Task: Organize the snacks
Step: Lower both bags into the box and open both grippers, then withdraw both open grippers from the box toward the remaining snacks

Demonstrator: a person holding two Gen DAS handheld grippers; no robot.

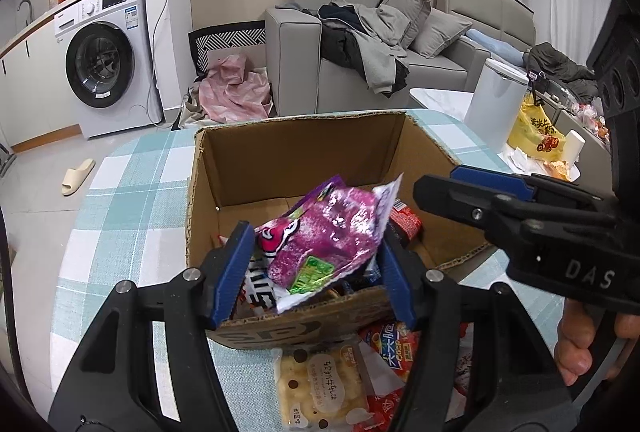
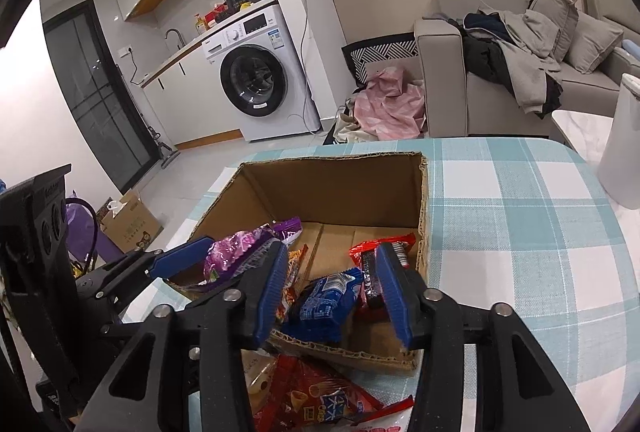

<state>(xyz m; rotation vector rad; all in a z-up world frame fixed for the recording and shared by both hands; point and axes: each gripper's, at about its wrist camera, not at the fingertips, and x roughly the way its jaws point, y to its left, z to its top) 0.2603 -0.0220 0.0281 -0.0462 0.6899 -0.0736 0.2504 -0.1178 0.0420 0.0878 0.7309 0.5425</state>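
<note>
One purple snack bag (image 1: 320, 236), tilted up-right

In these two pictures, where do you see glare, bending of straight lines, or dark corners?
Left wrist view: white glare spots on the shiny purple snack bag; the cardboard box rim bows, and the corners of the picture are black. Right wrist view: the checked tablecloth lines curve toward the edge, the corners are black too, and the blue snack packet shows only faint shine.
</note>
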